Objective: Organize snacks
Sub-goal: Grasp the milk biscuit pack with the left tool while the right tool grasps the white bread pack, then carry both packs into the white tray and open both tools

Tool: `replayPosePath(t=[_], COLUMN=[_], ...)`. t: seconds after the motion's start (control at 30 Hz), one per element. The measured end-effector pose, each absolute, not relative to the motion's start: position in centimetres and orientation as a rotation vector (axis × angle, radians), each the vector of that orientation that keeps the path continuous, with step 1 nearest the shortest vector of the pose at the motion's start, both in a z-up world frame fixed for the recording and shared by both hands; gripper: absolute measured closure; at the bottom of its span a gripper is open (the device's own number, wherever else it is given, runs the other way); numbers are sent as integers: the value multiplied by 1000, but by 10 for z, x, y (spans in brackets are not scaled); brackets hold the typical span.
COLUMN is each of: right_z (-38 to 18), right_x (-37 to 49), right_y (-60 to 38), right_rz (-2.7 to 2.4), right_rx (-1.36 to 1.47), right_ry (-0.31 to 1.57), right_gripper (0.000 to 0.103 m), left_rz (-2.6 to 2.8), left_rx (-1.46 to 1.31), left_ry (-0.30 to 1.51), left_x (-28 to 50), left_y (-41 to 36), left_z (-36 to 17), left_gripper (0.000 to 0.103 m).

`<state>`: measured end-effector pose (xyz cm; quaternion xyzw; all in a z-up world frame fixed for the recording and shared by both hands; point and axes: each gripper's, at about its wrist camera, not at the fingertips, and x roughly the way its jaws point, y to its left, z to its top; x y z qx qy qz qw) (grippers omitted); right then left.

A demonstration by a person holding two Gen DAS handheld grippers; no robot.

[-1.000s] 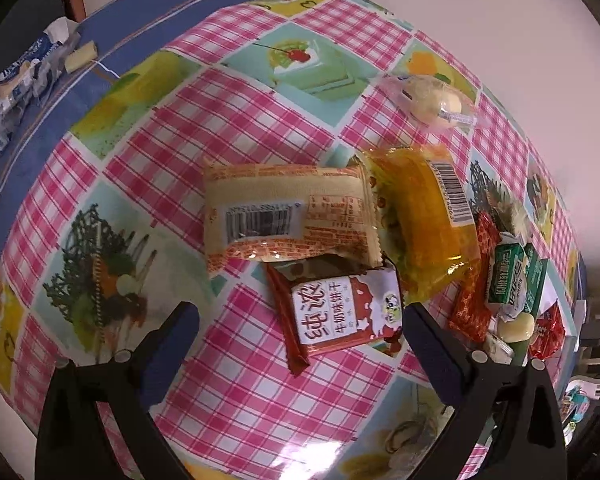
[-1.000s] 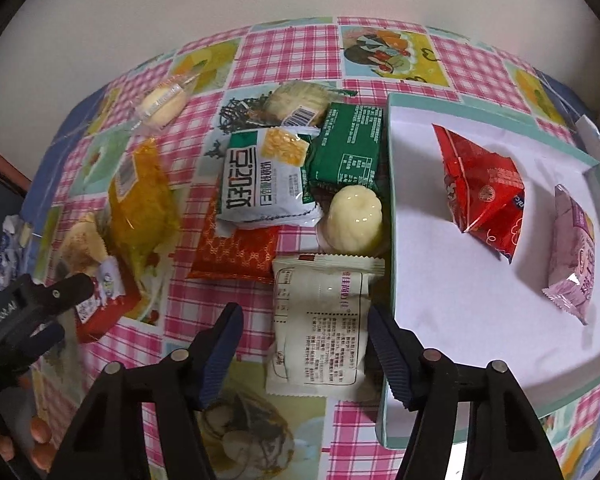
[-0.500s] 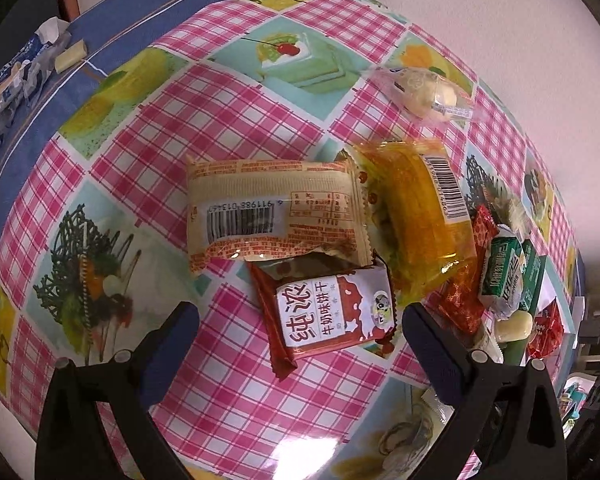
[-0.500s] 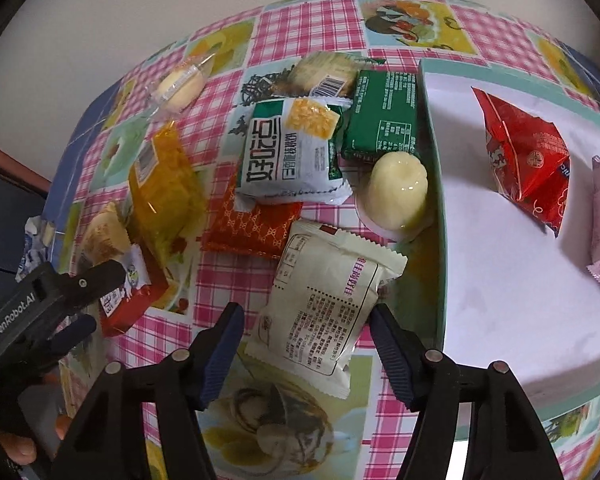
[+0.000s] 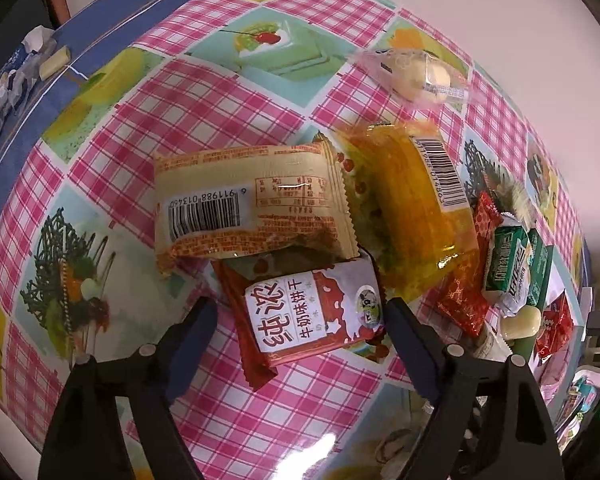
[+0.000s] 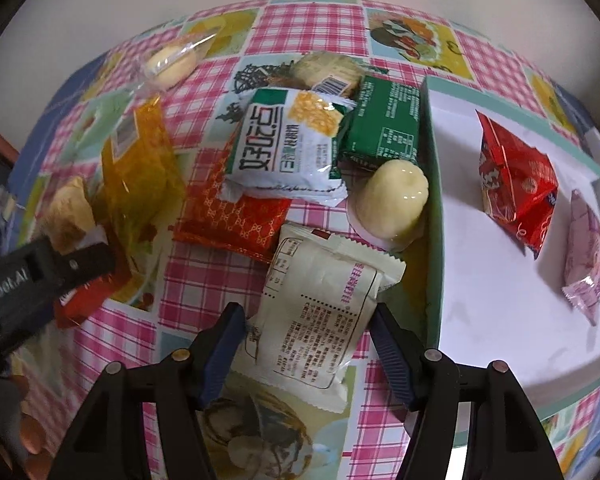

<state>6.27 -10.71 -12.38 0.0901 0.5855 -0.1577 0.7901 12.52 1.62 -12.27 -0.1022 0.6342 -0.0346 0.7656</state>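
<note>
A red-and-white biscuit packet [image 5: 312, 316] lies on the checked tablecloth, partly under a beige packet [image 5: 252, 208]. My left gripper [image 5: 300, 320] points down over it with the packet between its closing jaws. The right finger is at the packet's edge and the left finger stands clear of it. My right gripper [image 6: 306, 332] is open around a cream packet [image 6: 320, 312], which lies tilted beside the tray's teal wall [image 6: 432, 200]. A red packet [image 6: 516, 184] and a pink packet [image 6: 584, 264] lie in the white tray. In the right wrist view, the left gripper [image 6: 60, 272] shows at the left.
Loose snacks crowd the cloth: an orange-yellow packet [image 5: 412, 208], a clear-wrapped pastry [image 5: 416, 72], a green-and-white packet [image 6: 288, 144], a dark green packet [image 6: 384, 128], a pale pudding cup [image 6: 392, 200] and a red patterned packet [image 6: 236, 220]. Crumpled wrappers [image 5: 8, 68] lie at the table's far left edge.
Both grippers have come down closer to their packets. The left jaws have narrowed around the biscuit packet. The cream packet has turned from straight to tilted between the right fingers.
</note>
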Motion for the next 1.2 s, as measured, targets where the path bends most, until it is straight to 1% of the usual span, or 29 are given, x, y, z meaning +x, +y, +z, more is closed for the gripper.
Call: replayPosePath(t=[0.3, 0.37, 0.4, 0.43, 0.63, 0.67, 0.7, 0.97, 1.2], right_z=[-128, -128, -128, -126, -122, -121, -119, -100, -69], right_x=[66, 67, 67, 64, 59, 59, 58, 53, 43], right_y=[-94, -95, -96, -99, -111, -113, -114, -120, -124], right_rz=[-337, -335, -337, -340, -340, -339, -339, -312, -299], right_rx=[175, 187, 187, 190, 211, 213, 219, 274, 302], right_ry=[1255, 1254, 1254, 1251, 1250, 1250, 1249, 1220, 1152], right_gripper=[35, 36, 37, 40, 43, 44, 49, 49, 48], left_rz=[-62, -68, -75, -80, -99, -101, -102, -127, -136], left_rx=[-170, -175, -181, -186, -191, -191, -193, -205, -210], left_ry=[1362, 1361, 1359, 1359, 1356, 1356, 1356, 1362, 1298], left_x=[124, 123, 123, 123, 121, 121, 121, 119, 111], left_y=[15, 16, 17, 17, 13, 12, 14, 22, 29], left_z=[-121, -120, -119, -118, -118, -118, -116, -104, -75], left_gripper=[18, 21, 27, 29, 38, 38, 39, 40, 40])
